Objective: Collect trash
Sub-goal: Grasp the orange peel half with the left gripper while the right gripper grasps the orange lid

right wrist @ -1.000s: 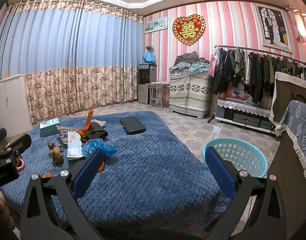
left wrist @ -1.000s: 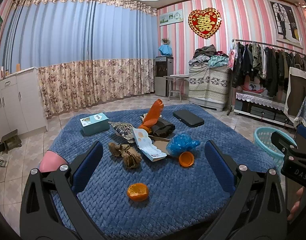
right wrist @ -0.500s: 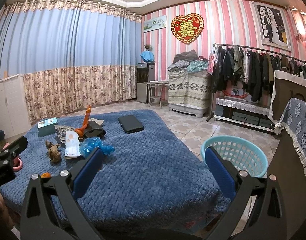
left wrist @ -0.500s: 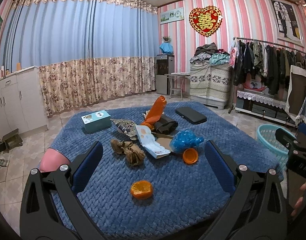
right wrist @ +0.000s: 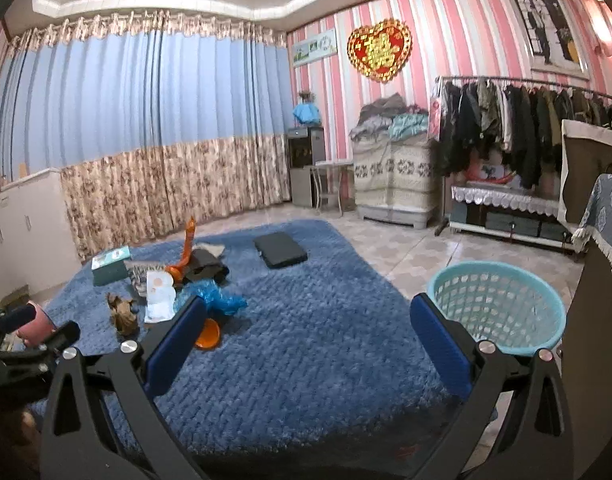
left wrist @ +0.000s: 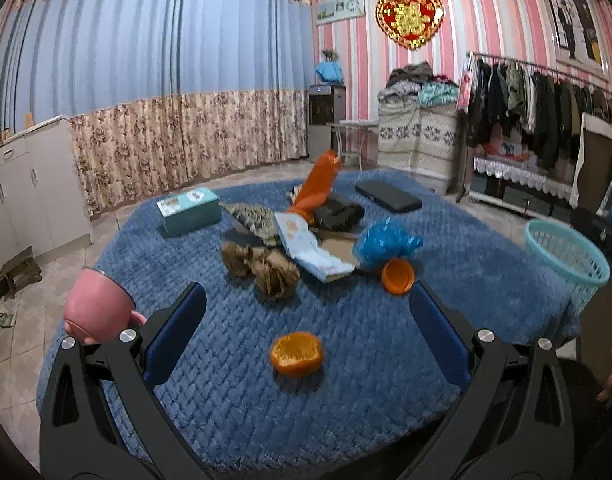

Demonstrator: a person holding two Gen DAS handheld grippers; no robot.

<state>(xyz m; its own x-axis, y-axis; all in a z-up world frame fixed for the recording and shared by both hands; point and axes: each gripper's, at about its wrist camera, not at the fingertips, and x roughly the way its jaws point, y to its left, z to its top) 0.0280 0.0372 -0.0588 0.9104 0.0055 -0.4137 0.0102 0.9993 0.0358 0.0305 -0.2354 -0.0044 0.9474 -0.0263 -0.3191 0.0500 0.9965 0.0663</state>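
Observation:
Trash lies on a blue quilted table cover (left wrist: pixel 386 392): an orange peel (left wrist: pixel 297 354) nearest me, an orange lid (left wrist: pixel 398 276), crumpled brown paper (left wrist: pixel 262 266), a crumpled blue bag (left wrist: pixel 386 242), an open white carton (left wrist: pixel 310 250) and an orange wrapper (left wrist: pixel 318 186). My left gripper (left wrist: pixel 306 324) hangs open just above the peel, touching nothing. My right gripper (right wrist: pixel 308 334) is open over bare cover (right wrist: pixel 314 344), with the blue bag (right wrist: pixel 214 300) and orange lid (right wrist: pixel 208 334) at its left finger. A light blue basket (right wrist: pixel 502 312) stands off the table's right side.
A teal box (left wrist: pixel 188 210), a black pouch (left wrist: pixel 388 196) and a dark bundle (left wrist: pixel 340 210) sit further back on the cover. A pink mug (left wrist: pixel 96 308) stands at the left edge. White cabinets (left wrist: pixel 30 188), curtains and a clothes rack (right wrist: pixel 518 132) ring the tiled floor.
The left view has drifted forward and down, so the orange peel and trash pile appear closer. The right view has shifted slightly; both grippers stay open and hold nothing.

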